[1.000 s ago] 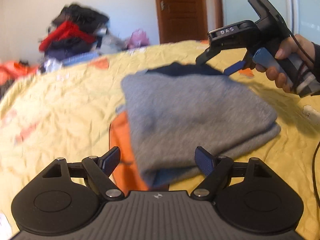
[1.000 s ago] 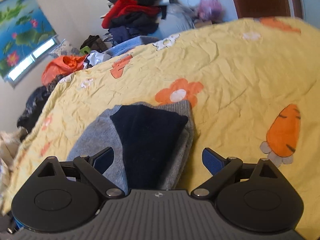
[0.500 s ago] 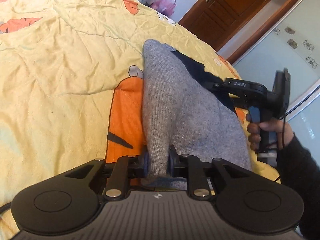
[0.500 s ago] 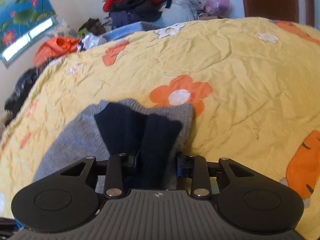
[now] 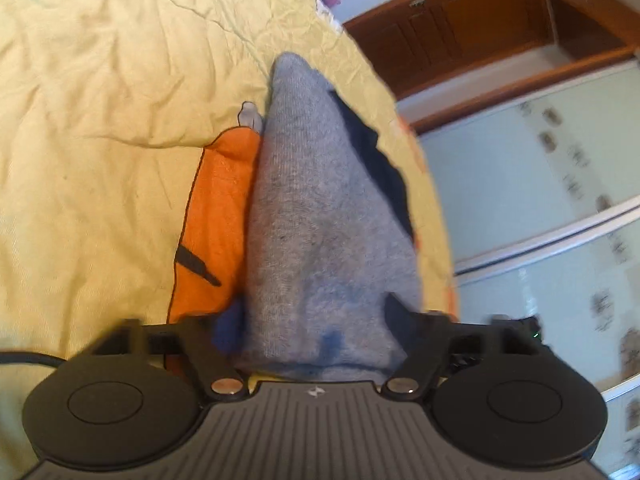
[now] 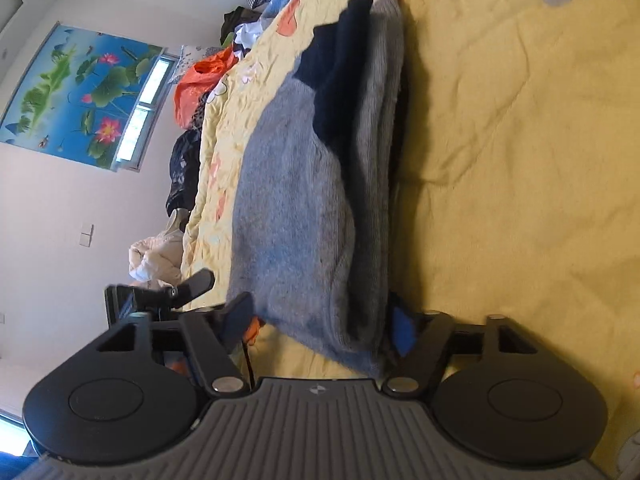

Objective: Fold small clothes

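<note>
Both grippers have closed in from above the folded grey sweater (image 5: pixel 320 216) and rolled hard, so the bed now stands tilted in each view. The left gripper (image 5: pixel 312 328) has its jaws on either side of the sweater's near end; they shut tight half a second ago and have just eased apart a little, and blur hides whether the pads still press the wool. The right gripper (image 6: pixel 320 320) has been closing on the other end, with the thick bundle between its fingers (image 6: pixel 401 334) and apparently clamped.

By my reading, the fold itself is done and the bundle is being lifted or turned as one piece. Next, both ends must travel together, level, so the layers do not slide open.

The sweater lies on the yellow bedspread (image 5: pixel 100 120), its left edge over the printed orange carrot (image 5: pixel 216 224). It is fuzzy grey knit, stacked in several layers, with a navy panel (image 6: pixel 340 76) showing on the far side from the carrot.
</note>
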Available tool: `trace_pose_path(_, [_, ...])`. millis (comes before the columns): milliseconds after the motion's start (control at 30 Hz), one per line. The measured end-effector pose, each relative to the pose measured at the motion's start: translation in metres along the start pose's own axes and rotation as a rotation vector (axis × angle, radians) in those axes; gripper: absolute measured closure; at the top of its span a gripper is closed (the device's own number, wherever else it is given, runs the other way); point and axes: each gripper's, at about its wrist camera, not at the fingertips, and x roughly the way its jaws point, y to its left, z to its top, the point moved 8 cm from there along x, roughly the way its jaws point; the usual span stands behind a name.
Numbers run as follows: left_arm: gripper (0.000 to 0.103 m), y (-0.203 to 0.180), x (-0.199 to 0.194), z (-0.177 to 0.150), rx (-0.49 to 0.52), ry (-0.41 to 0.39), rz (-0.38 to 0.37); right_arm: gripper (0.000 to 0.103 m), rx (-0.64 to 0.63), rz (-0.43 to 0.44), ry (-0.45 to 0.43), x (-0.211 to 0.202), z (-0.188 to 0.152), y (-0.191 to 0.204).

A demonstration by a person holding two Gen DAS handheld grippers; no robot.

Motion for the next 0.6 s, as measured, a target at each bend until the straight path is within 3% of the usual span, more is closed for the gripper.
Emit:
trace_pose_path(33, [0.083,0.001,0.008,0.000,0.023,0.033,0.047,0.081,0.015,-0.023,0.009,0.004,0.001,-0.003])
trace_pose_path(67, [0.086,0.000,0.010,-0.001,0.040,0.039,0.068,0.087,0.010,-0.064,0.023,0.008,0.002,-0.008])
trace_pose_path(167, [0.090,-0.014,0.002,-0.005,0.104,0.027,0.091,0.087,-0.047,-0.095,0.034,0.009,0.004,-0.004])
trace_pose_path(300, [0.090,-0.022,-0.002,-0.019,0.193,0.033,0.126,0.086,-0.218,-0.170,0.033,-0.008,-0.003,0.019])
trace_pose_path(400, [0.087,-0.016,0.005,-0.025,0.199,0.021,0.136,0.088,-0.299,-0.270,0.037,-0.008,-0.007,0.012])
trace_pose_path(433, [0.087,-0.017,0.004,-0.024,0.200,0.012,0.140,0.087,-0.290,-0.258,0.013,-0.008,-0.006,0.010])
trace_pose_path(467, [0.083,-0.019,0.000,-0.026,0.208,0.004,0.150,0.085,-0.265,-0.255,-0.012,-0.010,-0.003,0.009])
trace_pose_path(500, [0.078,-0.022,-0.006,-0.028,0.226,-0.014,0.179,0.077,-0.250,-0.256,-0.032,-0.011,-0.004,0.010])
trace_pose_path(567, [0.069,-0.031,-0.026,-0.031,0.320,-0.089,0.282,0.065,-0.248,-0.286,-0.103,-0.022,-0.006,0.015])
trace_pose_path(600, [0.057,-0.038,-0.035,-0.034,0.391,-0.139,0.344,0.059,-0.266,-0.322,-0.170,-0.030,-0.008,0.019])
